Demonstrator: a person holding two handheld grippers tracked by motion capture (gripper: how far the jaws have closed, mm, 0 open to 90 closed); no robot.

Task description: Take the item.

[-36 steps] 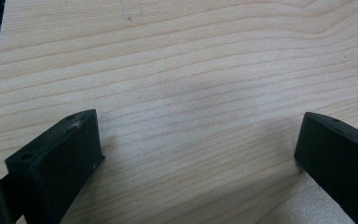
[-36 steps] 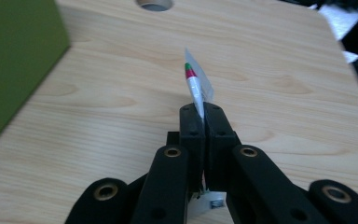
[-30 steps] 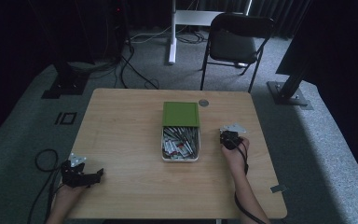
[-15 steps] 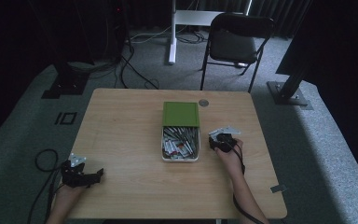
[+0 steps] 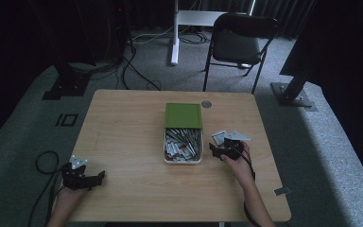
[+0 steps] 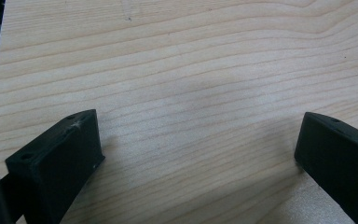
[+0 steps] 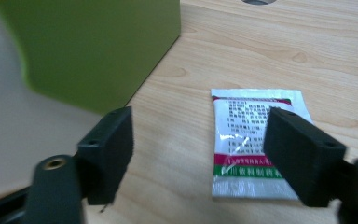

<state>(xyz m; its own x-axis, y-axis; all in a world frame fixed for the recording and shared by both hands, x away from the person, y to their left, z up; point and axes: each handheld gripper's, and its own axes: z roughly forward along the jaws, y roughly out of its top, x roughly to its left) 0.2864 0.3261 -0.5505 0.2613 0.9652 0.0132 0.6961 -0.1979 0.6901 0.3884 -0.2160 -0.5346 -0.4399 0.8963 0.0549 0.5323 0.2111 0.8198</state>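
Observation:
A white box [image 5: 183, 160] with its green lid [image 5: 183, 115] slid back sits mid-table and holds several small packets [image 5: 183, 144]. One silver packet [image 7: 253, 140] with red and green bands lies flat on the wood just right of the box [image 7: 37, 126]; it also appears as a packet [image 5: 219, 137] in the high view. My right gripper [image 5: 216, 150] hovers low over it, open, jaws empty, between packet and box; in its own view, the right gripper [image 7: 200, 154] straddles the packet's left edge. My left gripper [image 5: 98, 176] rests open at the table's front left corner, the left gripper [image 6: 198, 154] over bare wood.
The wooden table [image 5: 123, 127] has a round grey cap [image 5: 206, 104] near its back edge. A black folding chair [image 5: 236, 45] and a white post [image 5: 175, 33] stand beyond the table. A cable loop [image 5: 45, 161] lies on the floor at the left.
My right gripper has moved left and toward the near edge, closing in on the box's right side. The left gripper has stayed put.

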